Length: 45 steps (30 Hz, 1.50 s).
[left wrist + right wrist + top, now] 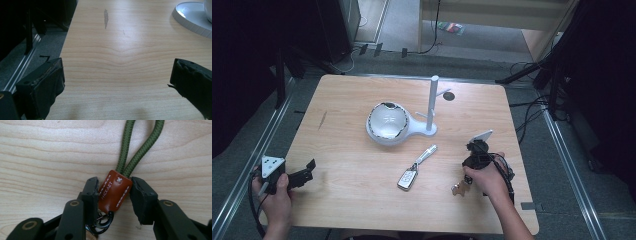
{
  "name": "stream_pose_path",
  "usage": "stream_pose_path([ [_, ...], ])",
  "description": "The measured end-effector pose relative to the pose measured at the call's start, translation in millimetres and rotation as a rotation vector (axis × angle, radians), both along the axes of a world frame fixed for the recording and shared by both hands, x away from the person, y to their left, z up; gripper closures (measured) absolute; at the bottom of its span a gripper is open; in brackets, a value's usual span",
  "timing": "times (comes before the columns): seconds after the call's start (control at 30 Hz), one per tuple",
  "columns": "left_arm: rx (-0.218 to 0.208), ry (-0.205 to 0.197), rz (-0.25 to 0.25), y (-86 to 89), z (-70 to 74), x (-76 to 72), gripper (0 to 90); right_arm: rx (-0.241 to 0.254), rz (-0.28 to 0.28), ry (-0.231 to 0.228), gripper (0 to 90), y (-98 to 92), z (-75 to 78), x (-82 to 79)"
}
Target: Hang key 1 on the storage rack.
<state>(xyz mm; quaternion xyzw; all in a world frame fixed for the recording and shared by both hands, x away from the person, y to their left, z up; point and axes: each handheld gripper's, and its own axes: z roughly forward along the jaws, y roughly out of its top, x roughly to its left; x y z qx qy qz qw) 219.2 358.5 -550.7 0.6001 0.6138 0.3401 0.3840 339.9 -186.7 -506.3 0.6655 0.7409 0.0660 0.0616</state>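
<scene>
In the right gripper view a brown leather tab [114, 192] with white stitching lies on the wood, and a green cord loop [140, 145] runs up from it. My right gripper [113, 186] has a jaw pressed on each side of the tab. Black metal rings [103, 221] hang below the tab. In the high view the right gripper [465, 181] points down at this keychain [457, 189] near the table's front right. My left gripper [307, 171] rests at the front left edge, its jaws wide apart over bare wood [117, 72].
A car key fob [407, 179] with a metal strap [426, 154] lies in the front middle of the table. Behind it stands a white holder with a round bowl [386, 122] and an upright post [432, 102] with pegs. The holder's white base [190, 17] appears in the left gripper view.
</scene>
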Motion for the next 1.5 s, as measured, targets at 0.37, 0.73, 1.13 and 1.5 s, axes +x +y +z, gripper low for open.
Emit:
stream_pose_path([
  [0.37, 0.004, -0.002, 0.0, -0.3, -0.1, 0.2, 0.0, 0.013, 0.034, -0.071, 80.6, -1.1, -0.6, -8.2],
  [0.73, 0.004, -0.003, 0.001, -0.8, 0.1, 0.0, 0.0, 0.089, 0.058, -0.234, 81.0, -3.7, 5.5, -23.1],
  [1.13, 0.009, 0.001, -0.001, -0.7, 0.2, 0.0, 0.0, 0.157, 0.052, -0.44, 81.0, 0.2, 39.1, -33.0],
  [1.5, 0.008, 0.0, 0.001, -1.3, 0.0, 0.2, 0.0, 0.164, 0.055, -0.648, 81.0, 2.0, 67.4, -31.4],
])
